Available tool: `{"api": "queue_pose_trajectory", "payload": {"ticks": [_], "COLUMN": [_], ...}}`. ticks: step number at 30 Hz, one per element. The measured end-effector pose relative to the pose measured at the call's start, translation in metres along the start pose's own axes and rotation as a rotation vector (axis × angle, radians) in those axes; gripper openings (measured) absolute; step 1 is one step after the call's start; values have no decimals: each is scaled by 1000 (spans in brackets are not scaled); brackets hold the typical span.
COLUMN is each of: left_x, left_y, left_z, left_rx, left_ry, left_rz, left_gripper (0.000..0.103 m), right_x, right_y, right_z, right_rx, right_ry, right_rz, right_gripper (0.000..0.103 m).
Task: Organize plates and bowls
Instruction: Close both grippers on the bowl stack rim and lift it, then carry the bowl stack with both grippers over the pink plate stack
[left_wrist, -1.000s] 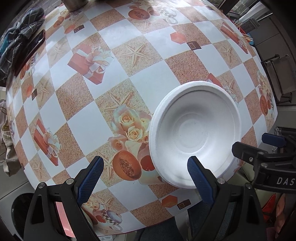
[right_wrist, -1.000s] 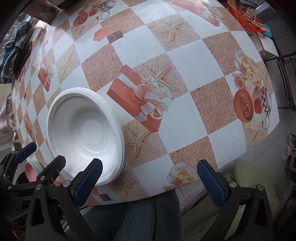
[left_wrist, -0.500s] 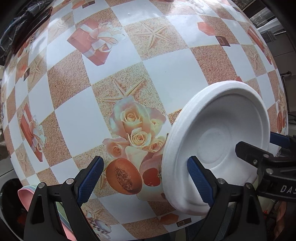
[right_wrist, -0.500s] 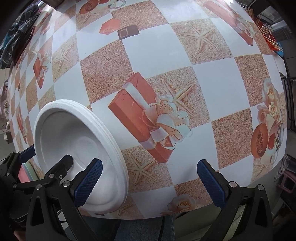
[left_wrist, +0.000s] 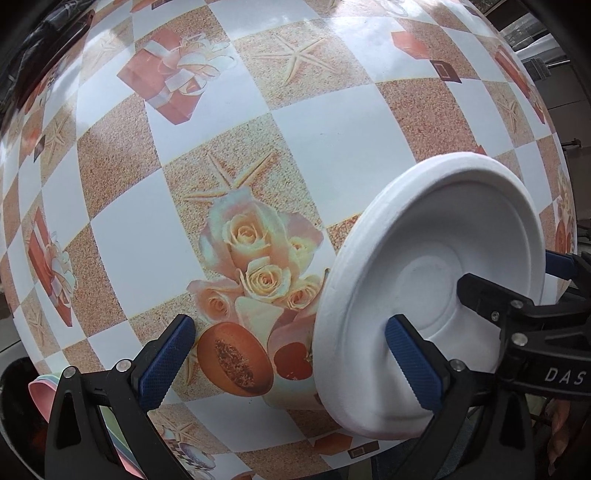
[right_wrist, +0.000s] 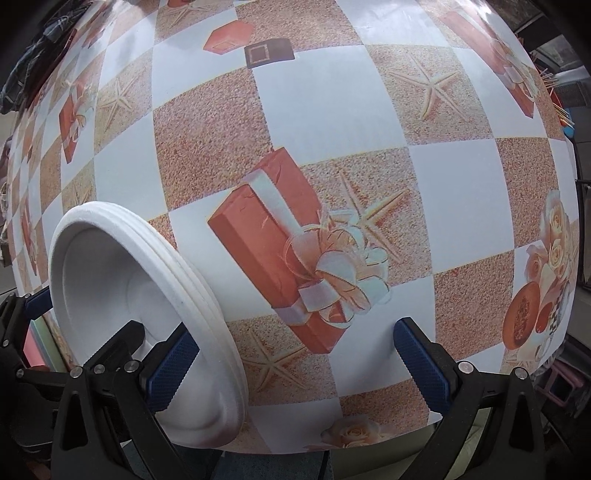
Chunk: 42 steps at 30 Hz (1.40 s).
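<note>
White foam bowls (left_wrist: 436, 280), several nested in one stack to judge by the layered rims in the right wrist view, sit on the worktop (left_wrist: 325, 122) close to its near edge, and both tools reach down around them. The left gripper (left_wrist: 291, 360) has its fingers spread and opening wider; its right pad stands over the inside of the top bowl and its left pad over the printed roses, so the near rim lies between them without being pinched. The right gripper (right_wrist: 301, 363) is spread too, its left pad by the stack's rim and its right pad over bare cloth, holding nothing. The main risk, as I judge it, is the light foam: a pad closing on only the top rim could peel off one bowl or tip the stack, and a push toward the person could slide it off the near edge, which lies just beyond the bowls. The two tools are also crowded together at the stack, so a sideways move by either may knock the other. Open room lies across the checked cloth beyond the stack, which shows no objects; pastel sheets (left_wrist: 40, 391) of some kind peek past the edge at the left.
</note>
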<state>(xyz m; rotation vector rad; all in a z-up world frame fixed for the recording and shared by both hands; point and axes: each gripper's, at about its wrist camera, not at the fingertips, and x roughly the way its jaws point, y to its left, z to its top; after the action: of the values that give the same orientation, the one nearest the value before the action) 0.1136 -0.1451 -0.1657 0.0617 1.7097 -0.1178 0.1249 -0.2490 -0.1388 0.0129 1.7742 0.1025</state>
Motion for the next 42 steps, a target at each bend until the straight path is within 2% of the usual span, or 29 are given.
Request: {"api": "queue_pose_trajectory", "payload": {"ticks": [7, 13, 18, 20, 24, 25, 26, 28, 29, 33, 36, 40, 42], "left_x": [-4, -15, -16, -17, -19, -28, -29, -33, -34, -36, -38, -40, -38], "left_y": [-9, -5, 0, -1, 1, -2, -5, -15, -18, -30, -33, -28, -24], "left_z": [-1, -5, -4, -3, 2, 9, 9, 11, 12, 11, 8, -6, -14], "left_rx": [1, -11, -47, -49, -36, -20, -5, 20, 36, 87, 86, 83, 82], "left_ry": [11, -61, -81, -84, -84, -84, -84, -81, -80, -94, -100, -99, -100], "left_rz": [6, 57, 3, -31, -71, -76, -82, -91, -90, -46, -14, -6, 5], "left_gripper": [103, 100, 91, 82, 69, 63, 56, 46, 41, 37, 37, 28, 28], "right_x": [-8, -12, -17, -21, -28, -30, -34, -35, -36, -36, -36, -30, -27], "right_y": [-12, -14, -15, -10, -3, -2, 1, 3, 5, 9, 20, 34, 43], "right_z": [-27, -22, -24, -27, -34, -34, -34, -34, -33, -36, -43, -57, -64], "right_rx": [2, -25, -83, -119, -153, -156, -158, -148, -135, -121, -128, -114, -107], "right_ry": [-23, -12, -22, -36, -60, -66, -69, -50, -43, -48, -44, -22, -13], "right_rz": [-1, 14, 9, 12, 35, 49, 77, 151, 168, 158, 143, 153, 157], "right_gripper": [103, 103, 101, 91, 71, 60, 44, 24, 23, 23, 23, 23, 23]}}
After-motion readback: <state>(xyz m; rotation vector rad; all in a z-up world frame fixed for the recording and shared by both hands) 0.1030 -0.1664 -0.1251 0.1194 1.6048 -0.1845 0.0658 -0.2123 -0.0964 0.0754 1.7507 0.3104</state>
